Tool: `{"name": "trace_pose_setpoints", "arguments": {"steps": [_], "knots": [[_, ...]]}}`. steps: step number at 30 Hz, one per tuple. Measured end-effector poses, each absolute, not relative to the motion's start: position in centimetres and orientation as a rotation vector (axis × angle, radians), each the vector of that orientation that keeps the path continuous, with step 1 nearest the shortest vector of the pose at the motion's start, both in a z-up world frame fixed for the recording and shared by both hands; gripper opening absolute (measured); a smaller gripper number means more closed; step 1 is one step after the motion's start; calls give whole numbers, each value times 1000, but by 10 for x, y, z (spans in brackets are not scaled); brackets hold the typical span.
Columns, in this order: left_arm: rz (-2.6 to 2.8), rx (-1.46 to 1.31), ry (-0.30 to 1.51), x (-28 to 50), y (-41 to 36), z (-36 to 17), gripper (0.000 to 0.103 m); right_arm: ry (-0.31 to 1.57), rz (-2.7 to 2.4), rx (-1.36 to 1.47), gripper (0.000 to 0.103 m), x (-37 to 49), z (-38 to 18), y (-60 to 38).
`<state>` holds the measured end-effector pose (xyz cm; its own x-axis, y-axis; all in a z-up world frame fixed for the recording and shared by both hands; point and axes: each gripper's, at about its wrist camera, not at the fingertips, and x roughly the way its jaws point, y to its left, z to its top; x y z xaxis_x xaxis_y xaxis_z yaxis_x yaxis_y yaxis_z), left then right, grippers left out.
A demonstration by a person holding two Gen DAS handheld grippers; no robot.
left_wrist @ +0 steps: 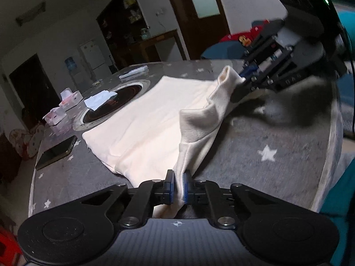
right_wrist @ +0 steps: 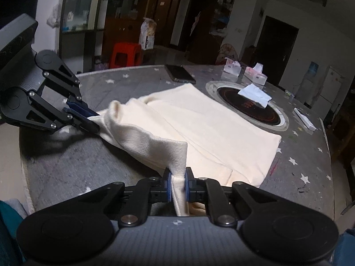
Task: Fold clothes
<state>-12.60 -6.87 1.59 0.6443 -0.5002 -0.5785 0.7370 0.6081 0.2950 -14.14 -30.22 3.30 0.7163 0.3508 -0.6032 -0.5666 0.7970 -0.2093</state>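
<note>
A cream garment point(left_wrist: 142, 124) lies partly folded on the grey star-patterned table; it also shows in the right wrist view point(right_wrist: 210, 128). My left gripper point(left_wrist: 178, 182) is shut on its near edge. In the right wrist view the left gripper point(right_wrist: 88, 116) pinches the far end of the same raised edge. My right gripper point(right_wrist: 178, 185) is shut on the other end of that edge. In the left wrist view the right gripper point(left_wrist: 240, 82) holds the cloth at the table's far right. The edge is lifted between them, sagging in the middle.
A round black hob point(right_wrist: 250, 108) is set in the table beyond the garment, with a white tissue point(right_wrist: 255, 94) on it. A phone point(right_wrist: 179, 74), tissue boxes point(right_wrist: 255, 75) and a white remote point(right_wrist: 305, 118) lie on the table. A red stool point(right_wrist: 125, 54) stands behind.
</note>
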Motion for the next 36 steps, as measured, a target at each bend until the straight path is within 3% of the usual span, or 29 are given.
{"name": "trace_pose_setpoints", "arguments": {"steps": [20, 36], "knots": [[-806, 346, 430, -215, -39, 89, 7, 582, 664, -374, 9, -255, 108, -307], [-628, 349, 490, -76, -67, 77, 6, 587, 623, -449, 9, -102, 101, -308]]}}
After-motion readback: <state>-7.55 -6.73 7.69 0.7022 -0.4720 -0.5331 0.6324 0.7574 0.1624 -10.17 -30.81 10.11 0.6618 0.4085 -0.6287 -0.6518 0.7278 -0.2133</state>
